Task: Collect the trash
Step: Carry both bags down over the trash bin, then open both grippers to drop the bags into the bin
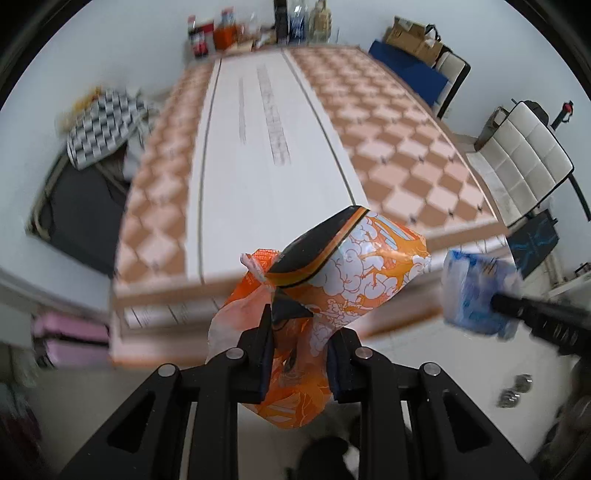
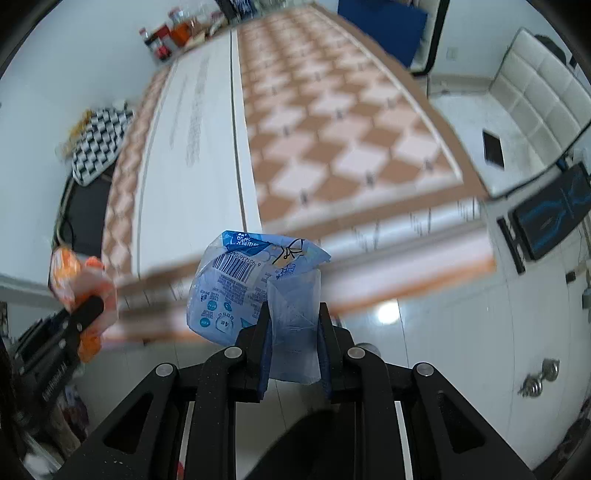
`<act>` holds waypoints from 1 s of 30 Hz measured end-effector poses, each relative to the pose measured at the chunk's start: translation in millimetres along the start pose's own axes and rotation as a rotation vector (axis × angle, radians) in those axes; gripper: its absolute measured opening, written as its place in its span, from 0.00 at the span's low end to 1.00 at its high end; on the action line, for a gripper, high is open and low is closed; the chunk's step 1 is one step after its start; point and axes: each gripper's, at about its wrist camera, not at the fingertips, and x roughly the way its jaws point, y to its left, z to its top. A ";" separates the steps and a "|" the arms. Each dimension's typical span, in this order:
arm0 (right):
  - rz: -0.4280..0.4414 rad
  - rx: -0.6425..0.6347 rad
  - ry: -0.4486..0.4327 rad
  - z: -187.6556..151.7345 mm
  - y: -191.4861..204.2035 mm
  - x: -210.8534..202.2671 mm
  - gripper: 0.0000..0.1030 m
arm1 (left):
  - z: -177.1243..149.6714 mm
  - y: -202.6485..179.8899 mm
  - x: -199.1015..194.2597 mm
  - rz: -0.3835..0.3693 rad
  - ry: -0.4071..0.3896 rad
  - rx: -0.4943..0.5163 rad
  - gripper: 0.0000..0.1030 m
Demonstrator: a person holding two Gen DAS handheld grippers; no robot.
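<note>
My left gripper (image 1: 300, 332) is shut on a crumpled orange and white snack wrapper (image 1: 347, 269) and holds it in the air off the near end of the table. My right gripper (image 2: 293, 325) is shut on a crumpled blue plastic wrapper (image 2: 243, 280) with a barcode, also off the table's near end. In the left wrist view the blue wrapper (image 1: 476, 291) shows at the right in the other gripper's fingers. In the right wrist view the orange wrapper (image 2: 77, 284) shows at the left.
A long table (image 1: 266, 147) with a checkered orange cloth and a white centre strip stretches ahead. Bottles and jars (image 1: 214, 35) stand at its far end. White chairs (image 1: 524, 158) stand to the right, a black-and-white cushion (image 1: 103, 125) to the left. White floor lies below.
</note>
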 end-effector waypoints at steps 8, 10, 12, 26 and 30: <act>-0.013 0.013 0.219 -83.5 -45.5 95.4 0.22 | -100.5 -16.0 98.2 -0.047 0.245 -0.131 0.20; -0.010 0.014 0.271 -100.0 -56.4 132.5 0.22 | -118.4 -12.9 140.2 -0.062 0.308 -0.182 0.20; -0.018 0.009 0.304 -111.6 -64.6 172.5 0.22 | -131.0 -7.5 180.7 -0.084 0.358 -0.239 0.20; -0.035 0.108 0.377 -127.2 -107.4 443.2 0.22 | -169.3 18.5 433.4 -0.216 0.532 -0.385 0.38; -0.018 0.137 0.386 -122.1 -110.8 485.9 0.38 | -174.9 25.4 446.5 -0.204 0.522 -0.393 0.84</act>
